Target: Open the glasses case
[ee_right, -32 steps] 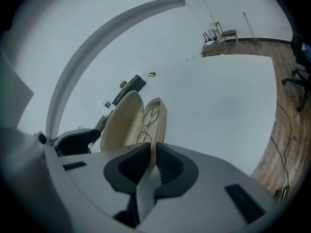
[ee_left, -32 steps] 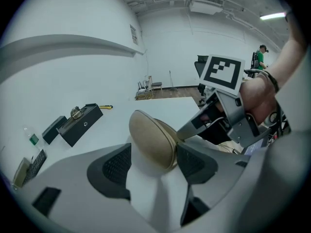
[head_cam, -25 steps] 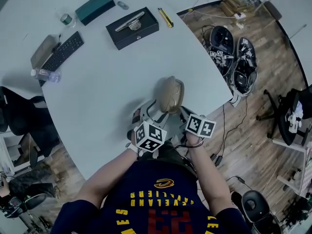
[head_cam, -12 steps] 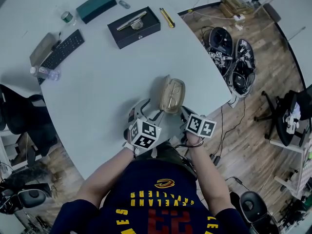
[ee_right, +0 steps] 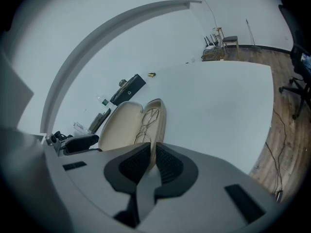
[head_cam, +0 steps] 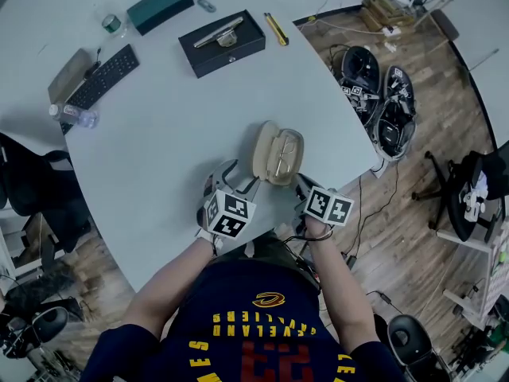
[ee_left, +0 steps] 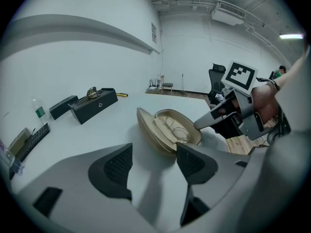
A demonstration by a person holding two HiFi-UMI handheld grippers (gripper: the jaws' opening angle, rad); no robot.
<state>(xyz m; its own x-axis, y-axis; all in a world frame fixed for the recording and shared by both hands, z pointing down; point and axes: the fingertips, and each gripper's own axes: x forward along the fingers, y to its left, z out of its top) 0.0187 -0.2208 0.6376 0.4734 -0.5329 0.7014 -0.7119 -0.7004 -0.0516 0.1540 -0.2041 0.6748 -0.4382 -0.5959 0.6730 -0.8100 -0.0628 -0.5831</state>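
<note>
The tan glasses case (head_cam: 266,148) lies open near the front edge of the white table (head_cam: 159,150), its lid folded back to the left. A pair of thin-framed glasses (head_cam: 285,156) rests in the right half. My right gripper (head_cam: 299,181) is shut on the near rim of that half; in the right gripper view the rim of the case (ee_right: 127,123) runs between its nearly closed jaws (ee_right: 151,162). My left gripper (head_cam: 233,177) stands open just short of the lid, holding nothing. In the left gripper view the case (ee_left: 165,130) lies beyond the spread fingers (ee_left: 154,162).
A black box (head_cam: 222,44) with a metal object in it, a yellow cutter (head_cam: 276,29), a teal box (head_cam: 160,6), a keyboard (head_cam: 101,79) and a water bottle (head_cam: 73,117) lie at the table's far side. Bags (head_cam: 380,94) and cables sit on the wooden floor to the right.
The case's lid has swung from nearly shut to fully open towards the left. My left gripper has drawn back and to the left, away from the lid. The right gripper has stayed put.
</note>
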